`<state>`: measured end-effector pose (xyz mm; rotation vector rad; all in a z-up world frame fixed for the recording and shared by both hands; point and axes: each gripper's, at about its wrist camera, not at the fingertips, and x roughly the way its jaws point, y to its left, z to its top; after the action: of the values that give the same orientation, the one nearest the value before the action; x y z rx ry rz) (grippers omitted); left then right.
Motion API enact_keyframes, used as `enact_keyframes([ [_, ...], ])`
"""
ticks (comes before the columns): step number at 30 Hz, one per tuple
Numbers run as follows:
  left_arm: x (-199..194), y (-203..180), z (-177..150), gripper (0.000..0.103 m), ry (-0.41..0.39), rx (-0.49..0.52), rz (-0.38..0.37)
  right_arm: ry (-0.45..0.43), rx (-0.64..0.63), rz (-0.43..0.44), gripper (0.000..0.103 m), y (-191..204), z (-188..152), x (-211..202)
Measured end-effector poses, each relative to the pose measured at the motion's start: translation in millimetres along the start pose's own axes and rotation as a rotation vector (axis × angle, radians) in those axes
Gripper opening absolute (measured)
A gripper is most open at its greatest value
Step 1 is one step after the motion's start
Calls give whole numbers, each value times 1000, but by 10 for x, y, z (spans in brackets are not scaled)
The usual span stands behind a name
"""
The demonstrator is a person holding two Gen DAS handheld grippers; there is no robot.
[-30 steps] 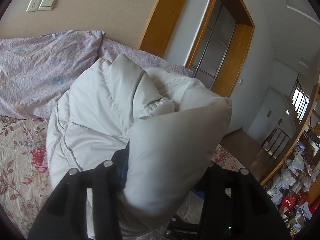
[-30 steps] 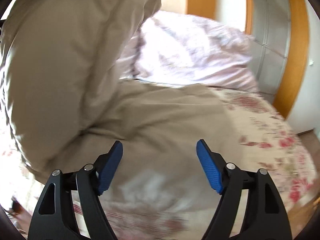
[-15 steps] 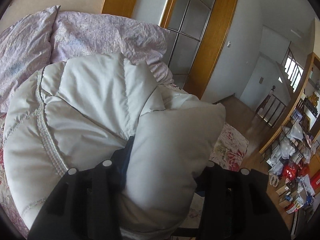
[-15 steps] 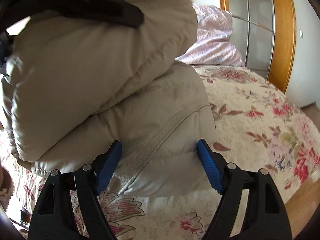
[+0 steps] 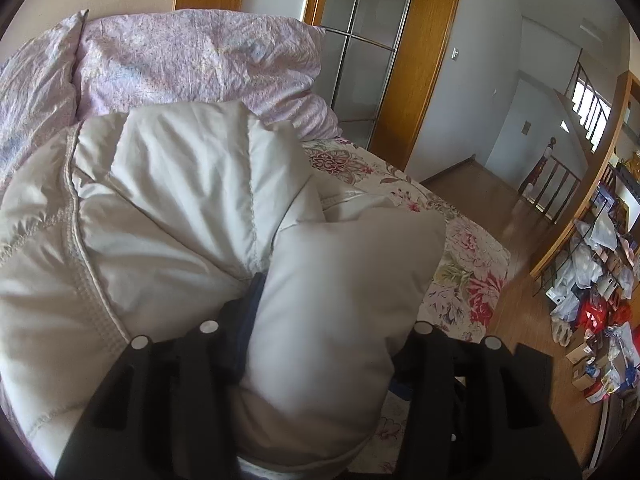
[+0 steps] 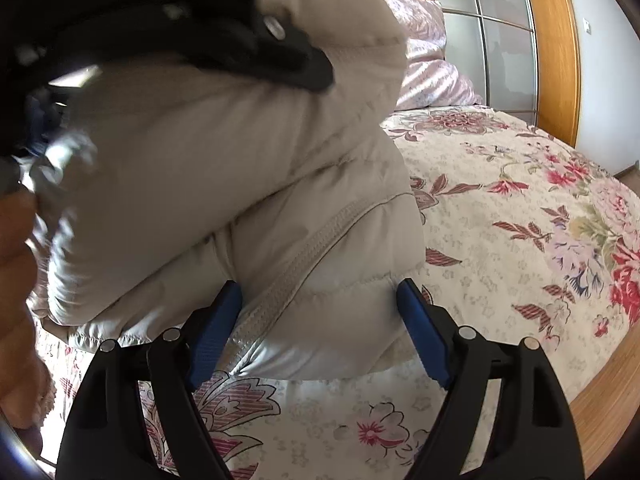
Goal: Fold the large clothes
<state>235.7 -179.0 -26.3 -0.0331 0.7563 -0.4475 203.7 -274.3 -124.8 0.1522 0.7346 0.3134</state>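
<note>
A puffy off-white quilted jacket (image 5: 168,208) lies bunched on the floral bedspread (image 6: 520,216). My left gripper (image 5: 320,320) is shut on a thick fold of the jacket, which bulges between the fingers and hides the pads. In the right wrist view the jacket (image 6: 224,184) fills the left half, and the left gripper's black finger (image 6: 280,52) presses on its top. My right gripper (image 6: 320,312) is open, its blue pads on either side of the jacket's lower corner, by the zipper seam (image 6: 304,256).
Lilac pillows (image 5: 192,64) lie at the head of the bed. A wooden-framed glass door (image 5: 372,40) stands behind them. The wooden floor (image 5: 520,304) and a cluttered shelf (image 5: 600,304) are off the bed's right edge.
My left gripper has carried the jacket fold over and down onto the rest of the jacket. My right gripper has come closer to the jacket's lower corner and stays open.
</note>
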Motion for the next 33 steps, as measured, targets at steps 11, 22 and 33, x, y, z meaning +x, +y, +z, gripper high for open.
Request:
enact_keyframes([
  [11,-1005,221,225,85,-172,-20,47,10,-10,-16,85,12,12,41],
  [22,-1058,1414,233,87,-166,-174,380,12,-17,-22,85,41,17,28],
  [33,-342,982,186,88,-79,-8,356,7,-39,-33,86,63,25,8],
])
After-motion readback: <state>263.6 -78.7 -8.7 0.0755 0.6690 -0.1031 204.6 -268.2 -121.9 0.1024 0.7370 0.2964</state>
